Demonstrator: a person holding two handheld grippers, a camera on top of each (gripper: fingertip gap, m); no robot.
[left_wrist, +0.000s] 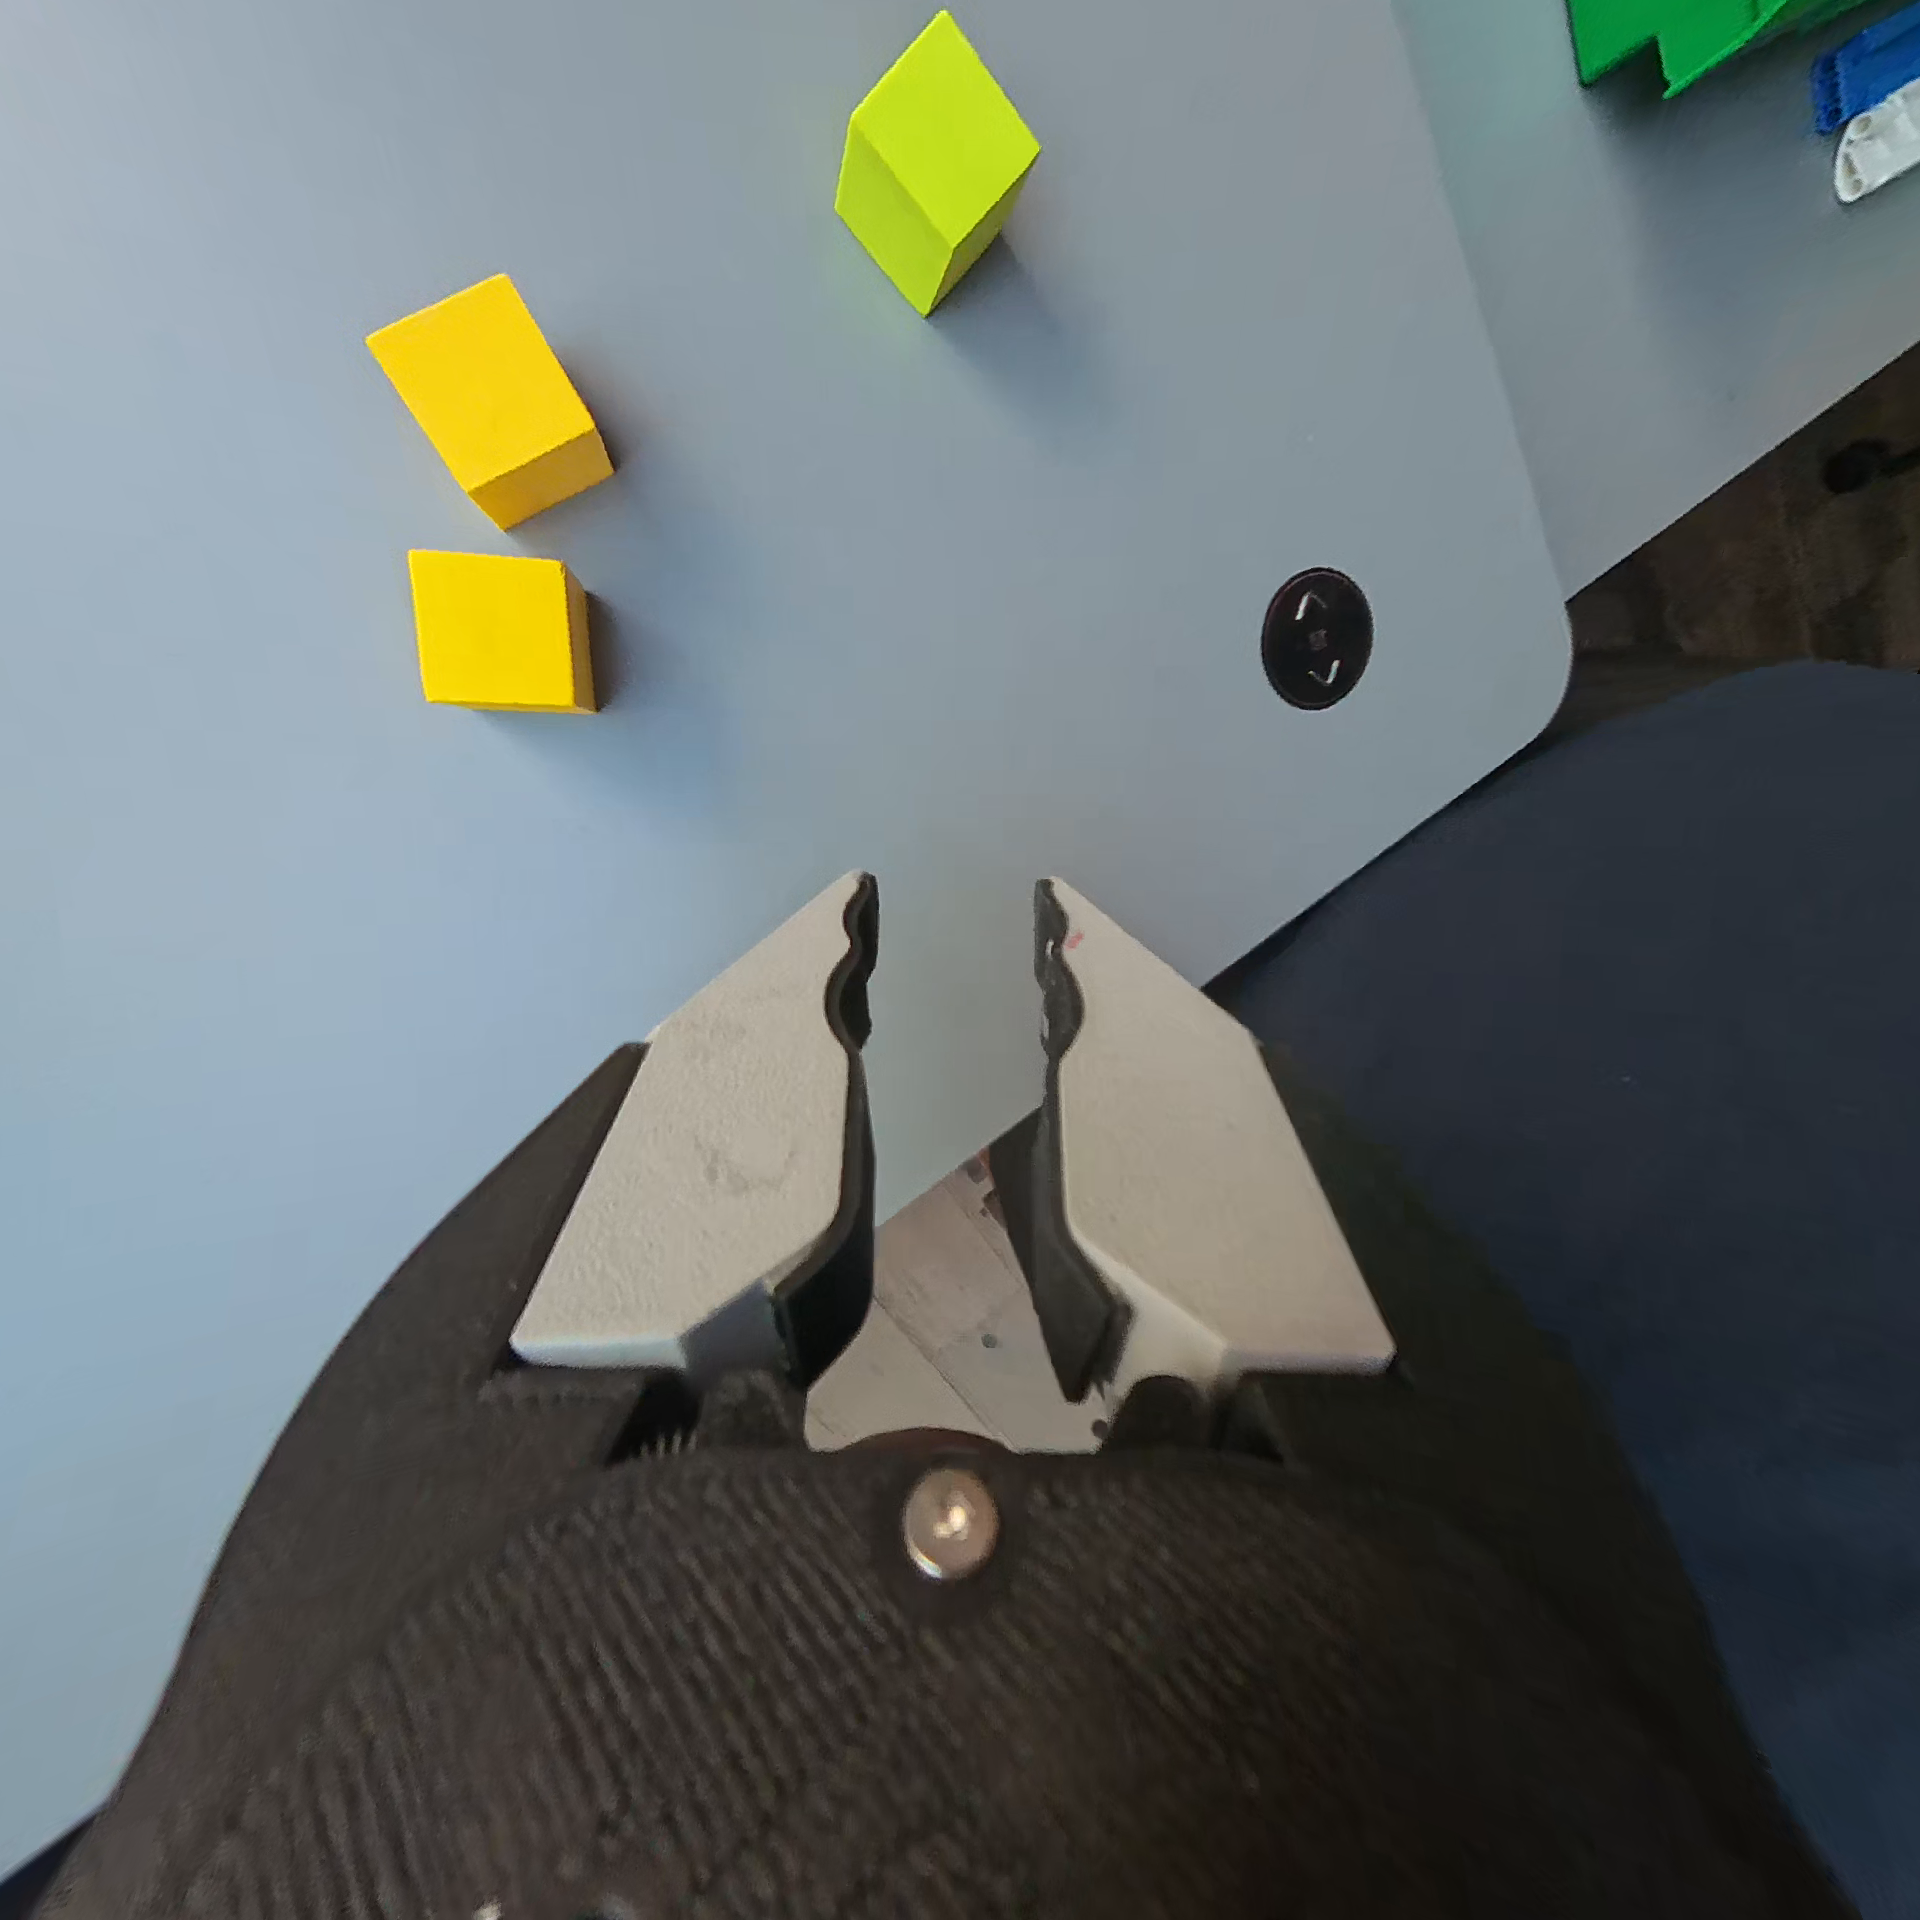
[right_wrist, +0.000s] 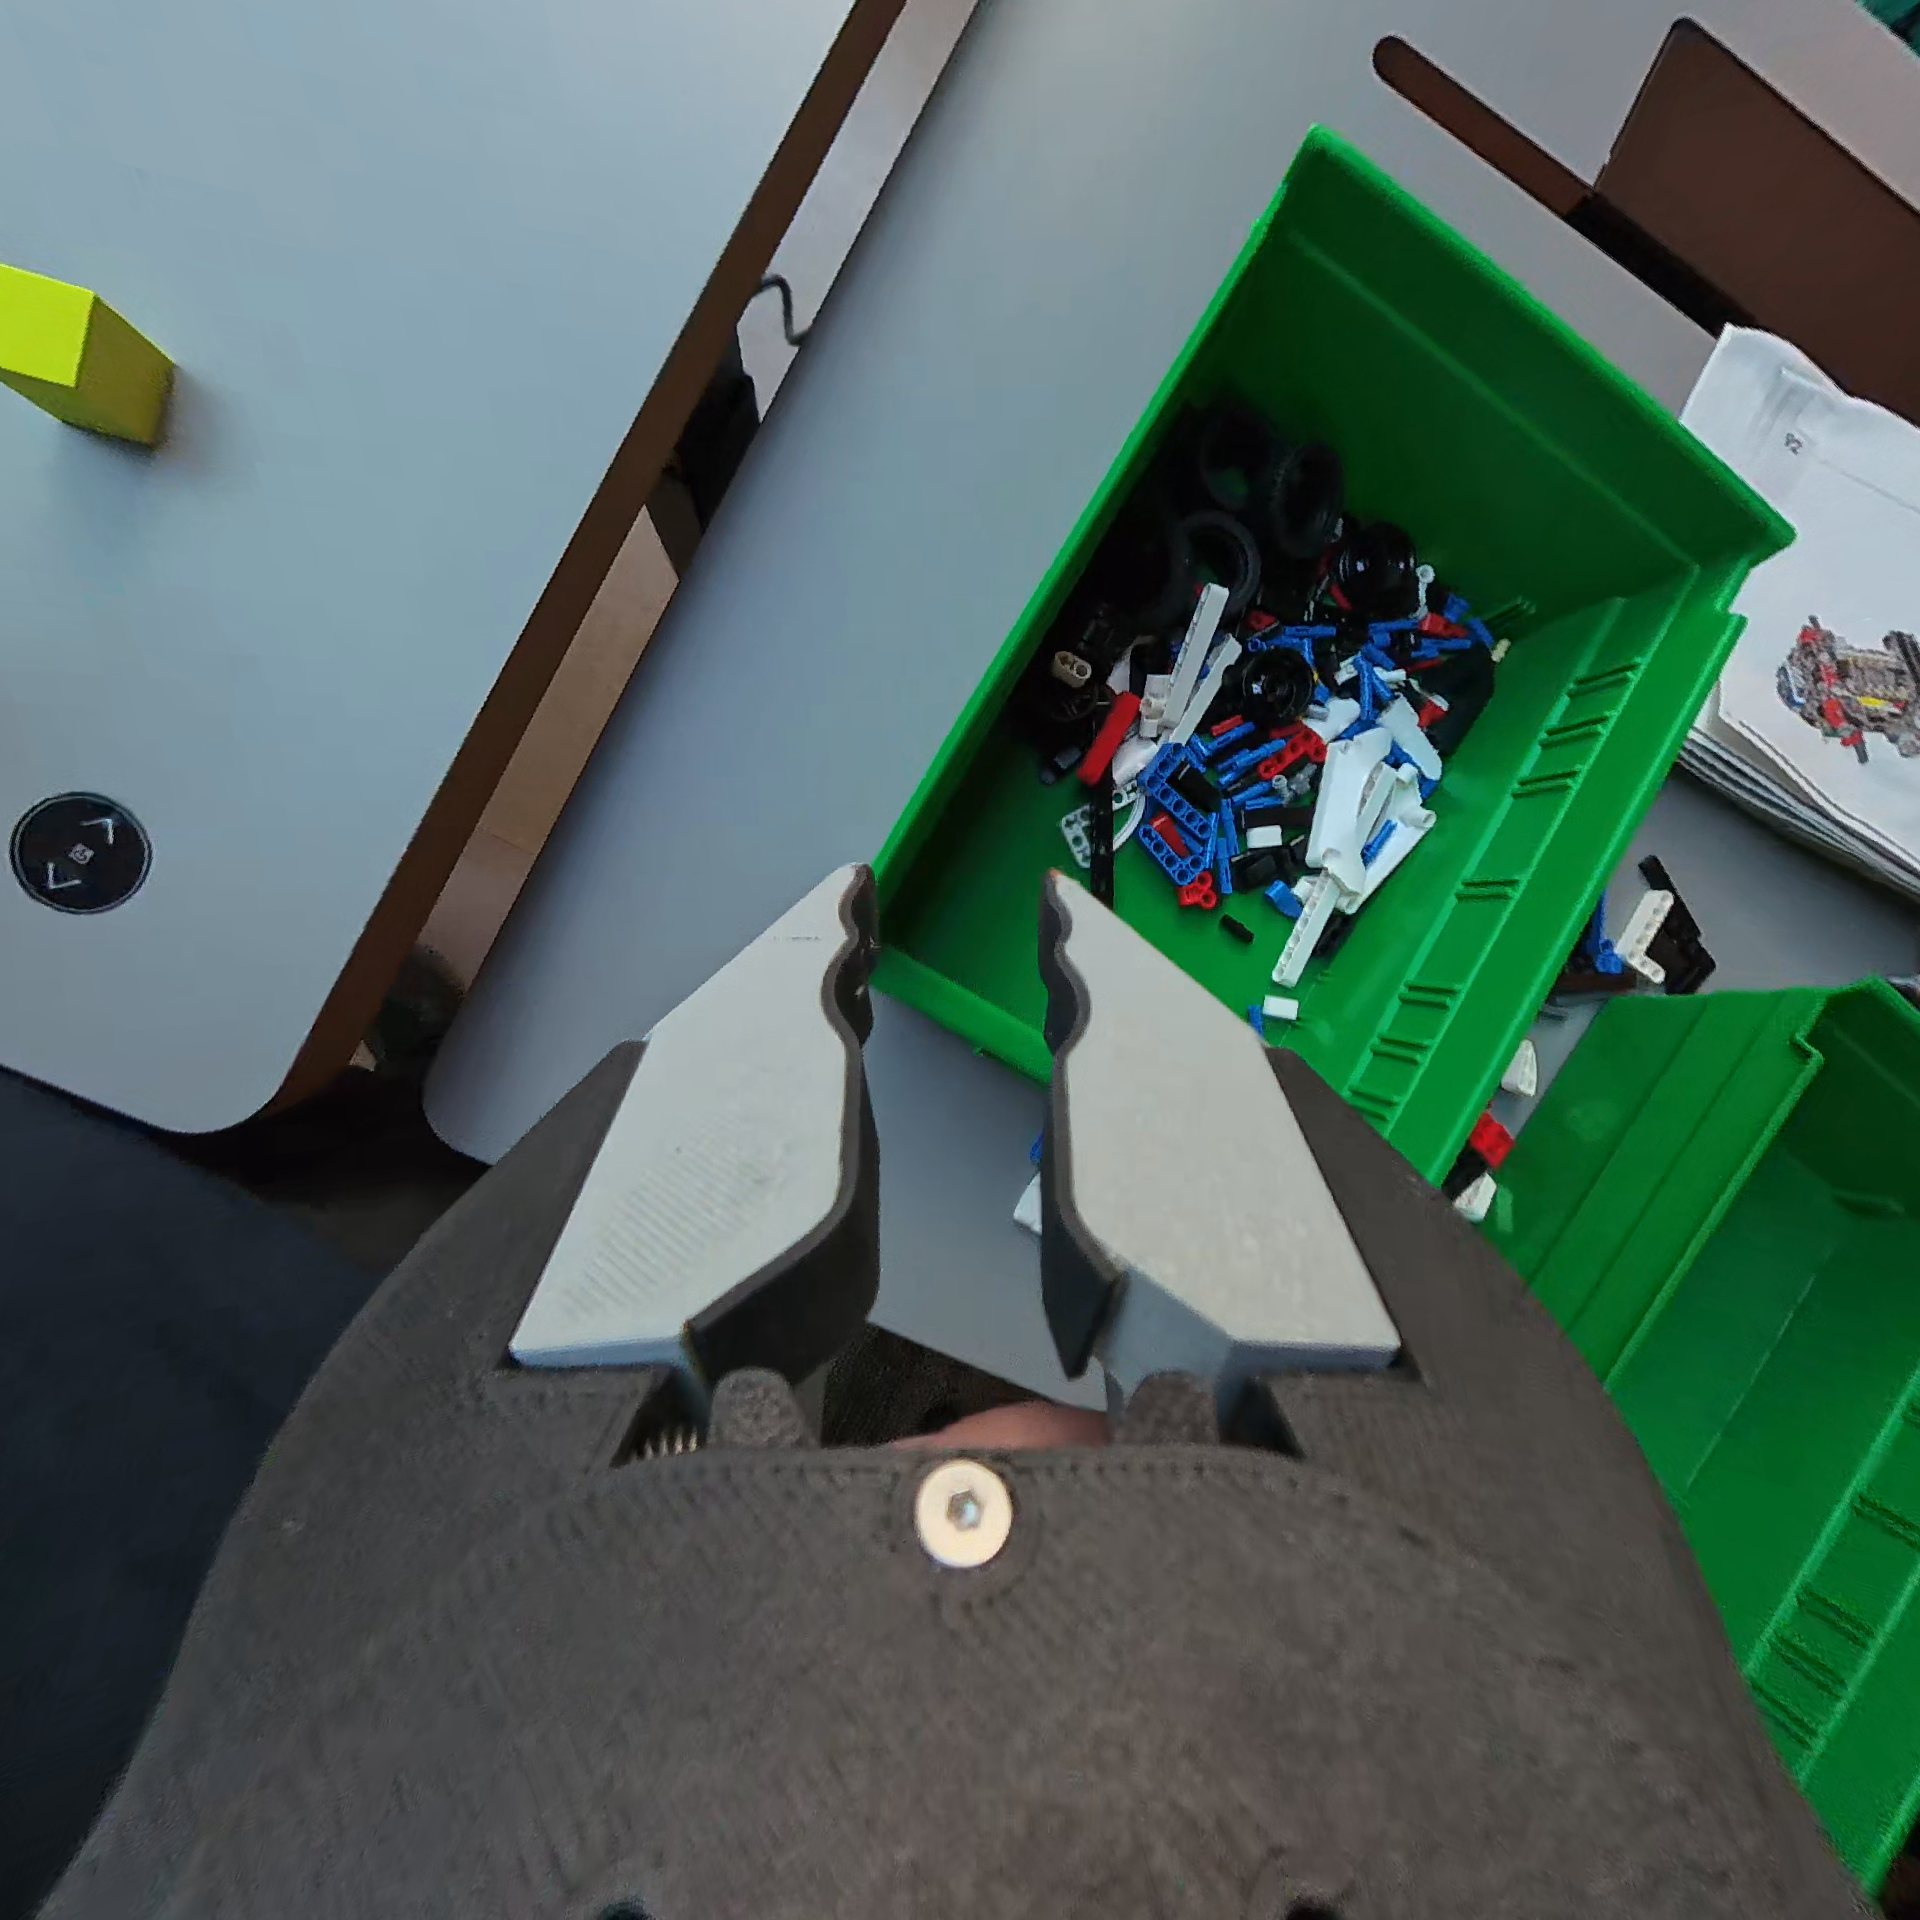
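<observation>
My left gripper (left_wrist: 956, 894) is open and holds nothing; it hovers over the bare grey-blue table (left_wrist: 260, 987) near its front right corner. Two yellow blocks (left_wrist: 488, 400) (left_wrist: 499, 629) lie ahead to the left, and a lime-green block (left_wrist: 935, 161) lies farther off. My right gripper (right_wrist: 956, 894) is open and holds nothing; it hovers over the near corner of a green bin (right_wrist: 1538, 416) that holds several small blue, white, red and black building parts (right_wrist: 1278, 717). The lime-green block also shows at the left edge of the right wrist view (right_wrist: 83, 358).
A round black button panel (left_wrist: 1316, 637) sits in the table near the right edge, also in the right wrist view (right_wrist: 80, 852). A gap (right_wrist: 582, 623) separates two tables. A second green bin (right_wrist: 1766, 1299) stands at right; a printed booklet (right_wrist: 1829, 623) lies beyond. A dark blue chair (left_wrist: 1662, 1143). My right tips are about 25 cm from the lime-green block (left_wrist: 935, 161), my left tips only 12 cm.
</observation>
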